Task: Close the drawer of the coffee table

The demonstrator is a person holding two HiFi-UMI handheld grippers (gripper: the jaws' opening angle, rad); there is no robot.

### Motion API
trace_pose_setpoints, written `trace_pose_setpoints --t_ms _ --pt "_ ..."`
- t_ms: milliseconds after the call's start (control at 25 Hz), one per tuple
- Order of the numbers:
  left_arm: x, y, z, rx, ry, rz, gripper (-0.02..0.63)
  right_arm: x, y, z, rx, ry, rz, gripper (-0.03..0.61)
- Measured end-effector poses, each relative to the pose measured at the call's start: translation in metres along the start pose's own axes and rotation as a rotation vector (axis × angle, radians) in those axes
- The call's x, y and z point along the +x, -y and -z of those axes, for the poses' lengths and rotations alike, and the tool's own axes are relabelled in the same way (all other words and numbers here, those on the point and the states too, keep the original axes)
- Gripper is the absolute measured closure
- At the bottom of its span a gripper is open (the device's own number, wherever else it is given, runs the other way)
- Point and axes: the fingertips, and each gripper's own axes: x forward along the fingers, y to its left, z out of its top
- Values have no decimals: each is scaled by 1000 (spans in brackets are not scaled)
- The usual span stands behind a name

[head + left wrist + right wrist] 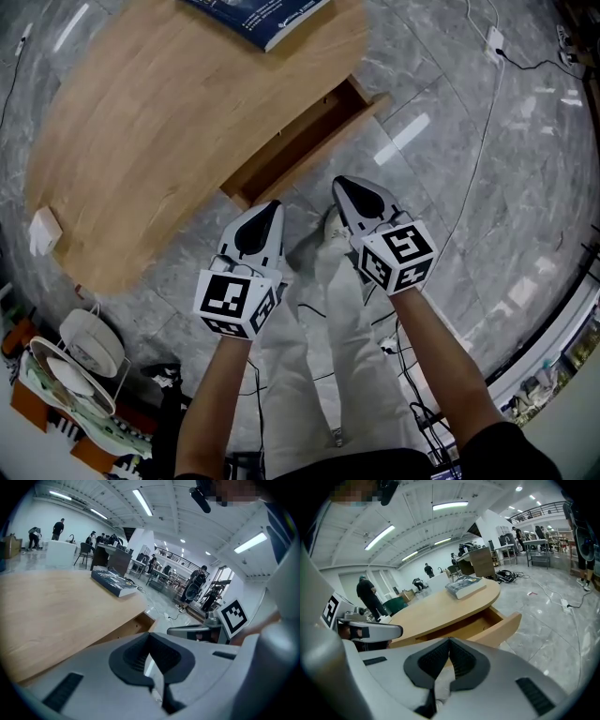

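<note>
Oval light-wood coffee table (141, 141): shallow wooden drawer (314, 148) standing open at table's edge. White left gripper (272, 208) and white right gripper (342, 183) hovering near drawer front, fingers of both pressed together. Right gripper view showing drawer's inside; left gripper view catching only its corner.

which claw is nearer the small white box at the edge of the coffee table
Left. The left claw is to the right of the small white box in the head view; the right claw is farther right still, beyond the left one.
</note>
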Motion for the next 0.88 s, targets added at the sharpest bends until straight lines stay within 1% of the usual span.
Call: trace_pose_setpoints --t_ms 560,720,880 --pt "6 -11 13 -7 -9 1 614 40 9 30 -32 -40 -8 560" --pt "6 -12 17 -10 -16 6 614 51 14 36 -53 -67 28 560" --pt "6 -14 21 -12 -21 10 614 61 15 37 -57 -69 31 560"
